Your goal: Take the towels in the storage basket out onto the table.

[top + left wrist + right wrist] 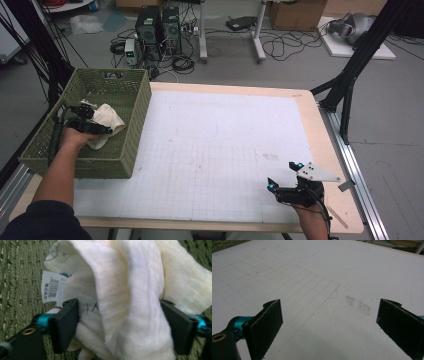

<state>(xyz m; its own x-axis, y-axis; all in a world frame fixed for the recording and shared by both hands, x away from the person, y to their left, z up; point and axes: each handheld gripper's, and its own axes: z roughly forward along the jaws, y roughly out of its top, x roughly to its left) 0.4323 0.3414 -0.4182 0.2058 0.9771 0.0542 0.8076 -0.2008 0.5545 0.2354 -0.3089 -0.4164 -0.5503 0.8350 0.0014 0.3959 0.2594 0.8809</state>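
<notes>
The left claw (120, 325) straddles a cream cloth (130, 290) inside the green basket (130, 125), its jaws wide with the fabric bunched between them. A white barcode tag (51, 287) hangs from the cloth, print unreadable. The right claw (329, 325) gapes empty over the counter (324, 270).

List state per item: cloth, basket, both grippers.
Cloth: bunched, inside the basket, between the left fingers.
Basket: upright at the table's left edge, holding the cloth.
Left gripper: wide around the cloth; grip unclear.
Right gripper: open, nothing between its fingers, over the mat.
</notes>
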